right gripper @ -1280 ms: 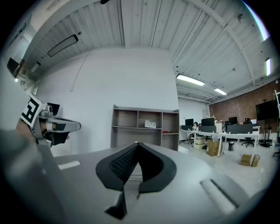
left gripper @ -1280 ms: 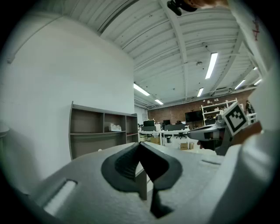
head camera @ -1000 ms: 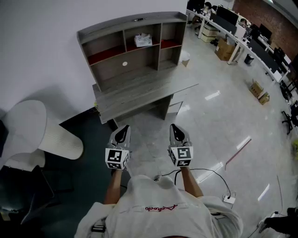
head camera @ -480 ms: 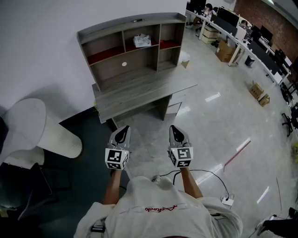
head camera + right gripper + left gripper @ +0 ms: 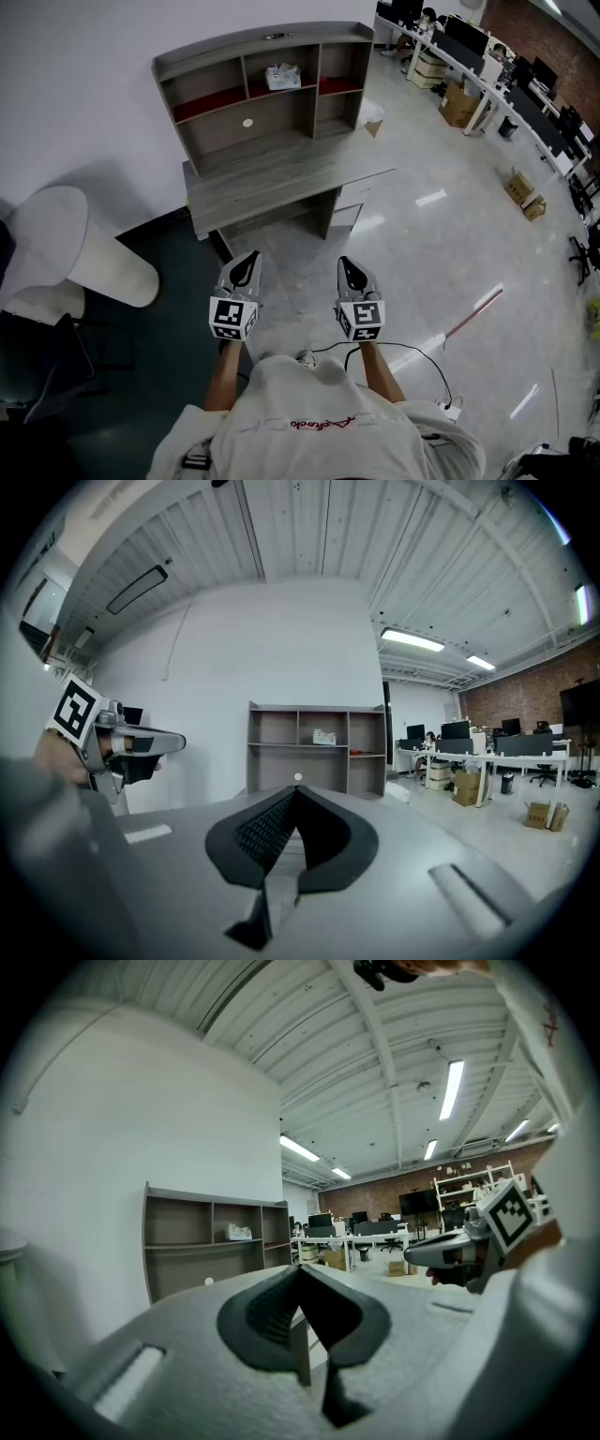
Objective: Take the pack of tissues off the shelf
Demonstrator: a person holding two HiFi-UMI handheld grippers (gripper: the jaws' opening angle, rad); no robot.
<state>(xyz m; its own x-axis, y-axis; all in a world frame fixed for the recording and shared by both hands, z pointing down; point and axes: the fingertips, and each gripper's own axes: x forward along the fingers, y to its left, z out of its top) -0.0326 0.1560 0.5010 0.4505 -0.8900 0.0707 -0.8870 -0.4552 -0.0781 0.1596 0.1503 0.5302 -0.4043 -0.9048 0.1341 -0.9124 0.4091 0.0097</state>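
Observation:
A white pack of tissues (image 5: 281, 77) lies in the top middle compartment of the grey desk's shelf unit (image 5: 253, 94); the pack of tissues (image 5: 238, 1233) and again the pack of tissues (image 5: 324, 737) show small and far in both gripper views. My left gripper (image 5: 247, 264) and right gripper (image 5: 352, 269) are held side by side over the floor, well short of the desk (image 5: 281, 183). Both point level toward the shelf. Each has its jaws shut with nothing between them.
A white chair (image 5: 70, 253) stands left of the desk on a dark mat. A cable and a power strip (image 5: 450, 405) lie on the glossy floor at my right. Office desks, boxes (image 5: 456, 101) and chairs line the far right.
Both grippers have moved a little forward toward the desk, which sits slightly lower and nearer in the head view. The jaws stay shut.

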